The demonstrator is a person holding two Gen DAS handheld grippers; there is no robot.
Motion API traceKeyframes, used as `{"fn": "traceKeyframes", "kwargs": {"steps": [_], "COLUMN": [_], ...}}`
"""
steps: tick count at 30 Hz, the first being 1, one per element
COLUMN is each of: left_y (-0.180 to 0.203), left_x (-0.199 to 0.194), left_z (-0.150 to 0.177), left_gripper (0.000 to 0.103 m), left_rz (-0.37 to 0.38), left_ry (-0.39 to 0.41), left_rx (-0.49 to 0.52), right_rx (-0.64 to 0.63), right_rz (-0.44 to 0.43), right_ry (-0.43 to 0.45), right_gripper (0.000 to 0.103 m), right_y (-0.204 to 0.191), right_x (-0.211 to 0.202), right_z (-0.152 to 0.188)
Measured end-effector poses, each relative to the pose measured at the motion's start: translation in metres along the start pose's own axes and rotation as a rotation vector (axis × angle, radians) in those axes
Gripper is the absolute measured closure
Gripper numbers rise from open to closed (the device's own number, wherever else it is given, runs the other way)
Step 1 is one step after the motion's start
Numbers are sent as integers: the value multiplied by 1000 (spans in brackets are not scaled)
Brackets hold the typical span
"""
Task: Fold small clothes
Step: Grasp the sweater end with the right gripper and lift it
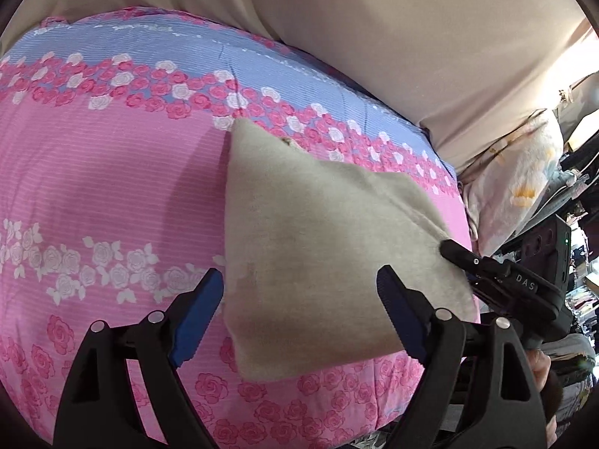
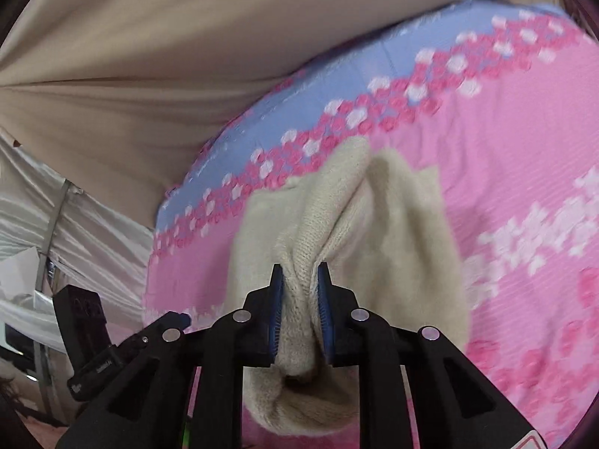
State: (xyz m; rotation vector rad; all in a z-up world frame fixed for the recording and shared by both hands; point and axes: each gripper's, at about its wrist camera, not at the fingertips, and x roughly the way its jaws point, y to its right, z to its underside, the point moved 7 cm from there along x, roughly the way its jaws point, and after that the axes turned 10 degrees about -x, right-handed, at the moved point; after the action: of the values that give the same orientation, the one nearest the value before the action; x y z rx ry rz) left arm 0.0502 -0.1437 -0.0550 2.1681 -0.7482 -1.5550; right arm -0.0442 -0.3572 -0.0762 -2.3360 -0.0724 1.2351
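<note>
Bedspread (image 1: pixel 112 187), pink floral, bears cream knit (image 2: pixel 374 224) pinched in right jaws; left jaws gape

Cream knit garment (image 2: pixel 393 224) on pink-and-blue bedspread (image 1: pixel 112 172) printed with pink and white roses.

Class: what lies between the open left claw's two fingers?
In the left wrist view, the cream knitted garment on the pink floral bedsheet lies between the left claw fingers.

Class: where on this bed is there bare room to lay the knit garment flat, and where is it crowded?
Free: pink quilt left of the cream knit garment, between the rose bands. Crowded: right edge, where the right gripper pinches the garment beside the floral pillow; the left gripper hovers open.
</note>
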Motion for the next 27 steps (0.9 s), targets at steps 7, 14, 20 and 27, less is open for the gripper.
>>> {"fn": "traceKeyframes", "kwargs": {"steps": [7,14,20,27], "left_y": [-6,-4,-20,0], "left_x": [25,52,109,89], "left_z": [7,-8,-26,-36], "left_gripper": [20,19,17,59], "left_rz": [-21,-17,19,68], "left_ry": [-60,-52,-148,-152], "left_rx": [-53,-57,-165,-123], "right_rx": [10,27,130,83], "right_rz": [139,113,25,-25], "right_ry": [-113,-77,-200,-69], "right_gripper": [77,32,35,79], "right_y": [48,54,65,26], "right_x": [38,34,90,46], "right_z": [43,0,15,-9]}}
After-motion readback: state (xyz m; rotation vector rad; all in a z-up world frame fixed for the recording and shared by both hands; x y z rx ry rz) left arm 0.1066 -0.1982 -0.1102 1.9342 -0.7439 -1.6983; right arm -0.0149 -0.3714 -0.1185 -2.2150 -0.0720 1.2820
